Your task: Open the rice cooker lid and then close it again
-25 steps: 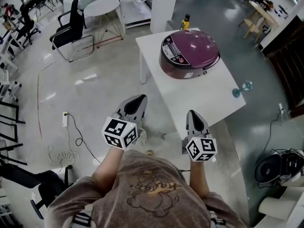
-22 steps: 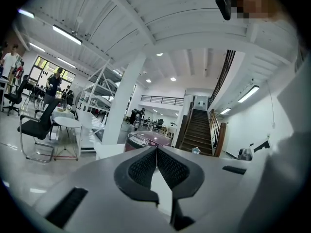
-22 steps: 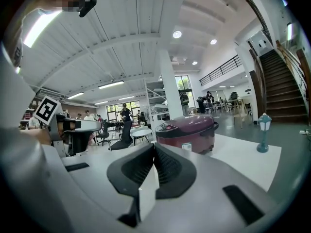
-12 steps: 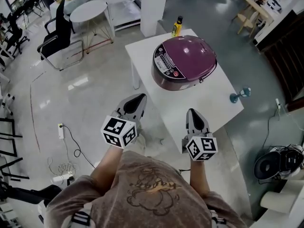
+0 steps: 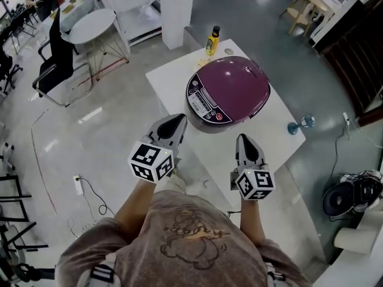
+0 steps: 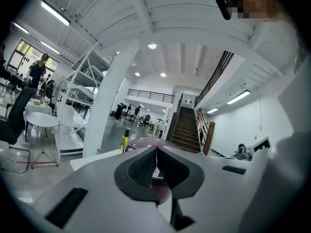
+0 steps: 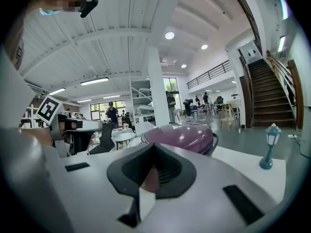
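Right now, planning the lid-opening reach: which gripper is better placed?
Probably left: the left gripper points at the rice cooker by its control panel, while the right gripper sits farther off.

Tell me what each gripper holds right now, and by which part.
Nothing is held. The left gripper and the right gripper both have their jaws together and empty, short of the closed rice cooker on the table.

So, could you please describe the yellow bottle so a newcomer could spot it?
Find the white table with the big purple rice cooker on it. At the table's far corner, beyond the cooker and near the white pillar, stands the bottle. It is the only yellow thing there, slim with a dark cap, unlike the teal ornament at the right edge.
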`<state>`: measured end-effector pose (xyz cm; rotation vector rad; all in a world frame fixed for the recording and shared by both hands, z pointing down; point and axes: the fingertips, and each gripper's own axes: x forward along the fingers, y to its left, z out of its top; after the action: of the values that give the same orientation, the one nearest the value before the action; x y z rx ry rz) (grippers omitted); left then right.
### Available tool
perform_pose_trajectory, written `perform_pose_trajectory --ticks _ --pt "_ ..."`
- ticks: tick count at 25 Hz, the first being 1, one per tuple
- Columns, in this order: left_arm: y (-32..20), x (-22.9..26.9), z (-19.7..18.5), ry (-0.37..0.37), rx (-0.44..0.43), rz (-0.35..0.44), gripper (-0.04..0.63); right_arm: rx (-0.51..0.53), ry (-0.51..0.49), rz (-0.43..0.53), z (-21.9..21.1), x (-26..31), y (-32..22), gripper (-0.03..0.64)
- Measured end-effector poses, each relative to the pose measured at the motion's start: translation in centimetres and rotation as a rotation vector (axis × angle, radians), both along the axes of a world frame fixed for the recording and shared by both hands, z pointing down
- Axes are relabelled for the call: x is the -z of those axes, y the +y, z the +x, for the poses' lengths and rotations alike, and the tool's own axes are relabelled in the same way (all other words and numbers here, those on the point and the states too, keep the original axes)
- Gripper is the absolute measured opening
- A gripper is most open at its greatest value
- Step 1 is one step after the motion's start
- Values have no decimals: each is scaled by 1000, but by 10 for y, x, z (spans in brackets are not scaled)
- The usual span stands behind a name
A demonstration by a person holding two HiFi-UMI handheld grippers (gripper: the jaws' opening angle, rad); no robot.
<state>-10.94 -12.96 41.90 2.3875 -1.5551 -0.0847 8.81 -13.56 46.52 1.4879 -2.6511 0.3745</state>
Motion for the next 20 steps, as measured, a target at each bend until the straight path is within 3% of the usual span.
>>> perform_pose_trajectory --ticks 13,20 --pt "-87 1 -2 10 -179 -3 23 -165 35 16 -8 14 -53 0" --pt "-106 1 8 13 -231 -6 23 -192 47 16 -6 17 -64 0"
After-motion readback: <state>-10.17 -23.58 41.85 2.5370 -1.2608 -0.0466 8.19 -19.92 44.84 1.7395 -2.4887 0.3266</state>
